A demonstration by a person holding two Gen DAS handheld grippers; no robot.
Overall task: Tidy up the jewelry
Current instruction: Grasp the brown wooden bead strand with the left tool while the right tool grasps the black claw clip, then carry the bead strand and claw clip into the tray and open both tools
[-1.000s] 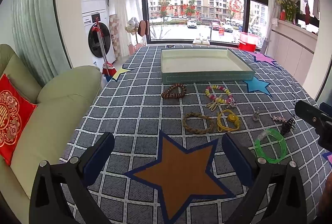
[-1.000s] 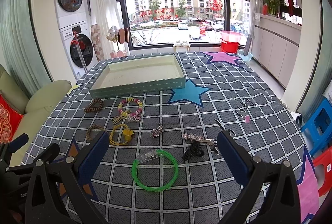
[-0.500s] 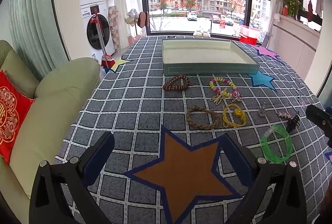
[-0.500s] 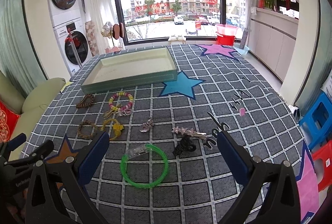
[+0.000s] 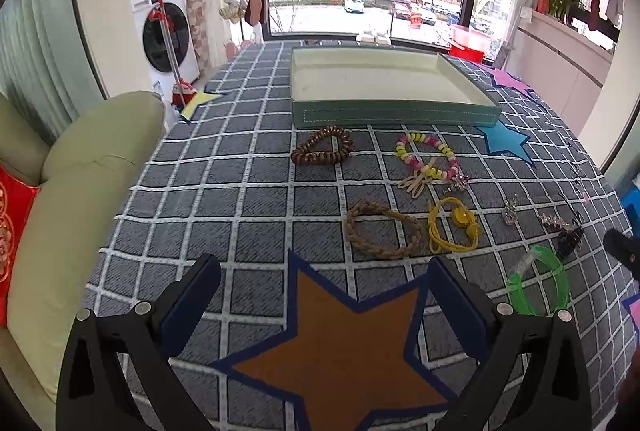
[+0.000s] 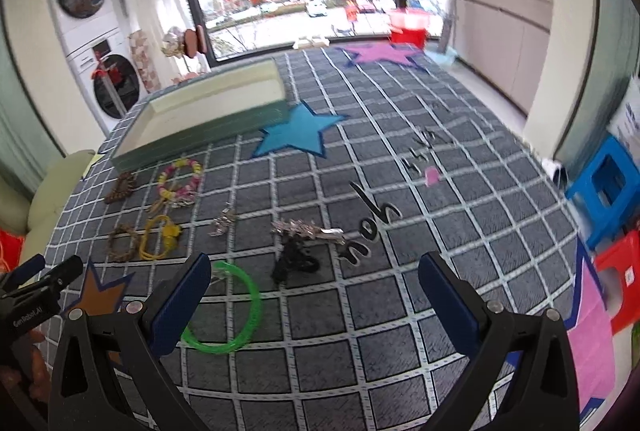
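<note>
Claws gape above jewelry beside tray.

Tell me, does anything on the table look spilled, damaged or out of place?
Nothing looks spilled or broken. The long teal tray with the cream inside holds nothing, while the jewelry lies loose in front of it, such as the brown bead bracelet and the green plastic bangle. Both grippers are open.

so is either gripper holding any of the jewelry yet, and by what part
Nothing is held. The left gripper and the right gripper are both open with bare fingers; the green bangle lies flat on the tablecloth.
</note>
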